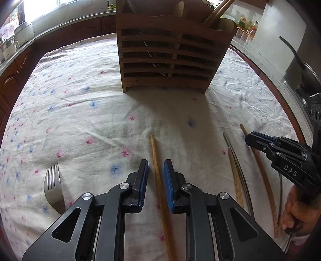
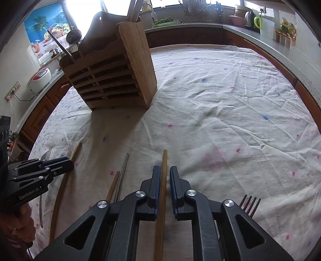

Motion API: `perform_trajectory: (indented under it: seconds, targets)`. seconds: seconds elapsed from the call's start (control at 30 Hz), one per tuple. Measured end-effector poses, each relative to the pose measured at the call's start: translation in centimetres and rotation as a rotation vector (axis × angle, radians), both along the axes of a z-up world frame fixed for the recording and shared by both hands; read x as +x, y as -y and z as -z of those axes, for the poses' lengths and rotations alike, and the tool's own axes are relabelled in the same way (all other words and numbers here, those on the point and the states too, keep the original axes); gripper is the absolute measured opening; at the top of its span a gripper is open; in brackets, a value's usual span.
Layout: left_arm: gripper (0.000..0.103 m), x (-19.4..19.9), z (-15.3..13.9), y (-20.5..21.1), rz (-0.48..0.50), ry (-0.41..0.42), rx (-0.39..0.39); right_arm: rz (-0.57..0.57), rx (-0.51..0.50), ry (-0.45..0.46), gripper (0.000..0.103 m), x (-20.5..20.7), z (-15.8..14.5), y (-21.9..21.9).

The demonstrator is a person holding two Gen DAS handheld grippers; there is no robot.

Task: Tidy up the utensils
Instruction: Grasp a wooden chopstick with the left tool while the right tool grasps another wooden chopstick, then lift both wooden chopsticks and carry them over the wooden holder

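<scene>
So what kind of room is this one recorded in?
Most likely a home kitchen. A counter runs around the room with an electric kettle on it, a rice cooker sits on another stretch, and a wooden utensil holder stands on a cloth-covered table.

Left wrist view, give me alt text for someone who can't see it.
The left gripper straddles a wooden chopstick lying on a floral tablecloth, small gaps showing beside its blue pads. A slatted wooden utensil holder stands ahead, a fork lies left, and more chopsticks lie right, near the right gripper.
</scene>
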State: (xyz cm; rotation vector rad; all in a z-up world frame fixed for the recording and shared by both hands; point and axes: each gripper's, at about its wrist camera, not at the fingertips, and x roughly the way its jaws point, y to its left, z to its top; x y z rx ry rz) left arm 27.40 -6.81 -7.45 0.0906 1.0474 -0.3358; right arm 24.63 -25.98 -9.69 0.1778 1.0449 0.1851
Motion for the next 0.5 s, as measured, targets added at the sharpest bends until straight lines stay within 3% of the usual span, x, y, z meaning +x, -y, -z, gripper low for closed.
perform_trajectory:
  seconds: [0.2, 0.3, 0.33, 0.4, 0.5]
  targets:
    - [0.015, -0.2, 0.3, 1.3, 0.027, 0.048, 0.083, -0.033, -0.056, 0.026, 0.021, 0.9, 0.1, -1.2]
    - [0.008, -0.2, 0.3, 1.1, 0.029, 0.059, 0.085, -0.041, -0.096, 0.040, 0.020, 0.7, 0.1, -1.6]
    - [0.006, -0.1, 0.3, 1.1, 0.029, 0.058, 0.082, -0.038, -0.106, 0.041, 0.019, 0.7, 0.0, -1.7]
    - [0.005, -0.1, 0.2, 0.8, 0.026, 0.050, 0.063, -0.035, -0.090, 0.035, 0.006, 0.8, 0.0, -1.5]
    - [0.004, -0.3, -0.1, 0.2, 0.022, 0.039, 0.024, -0.029, -0.057, 0.029, 0.006, 0.6, -0.4, -1.1]
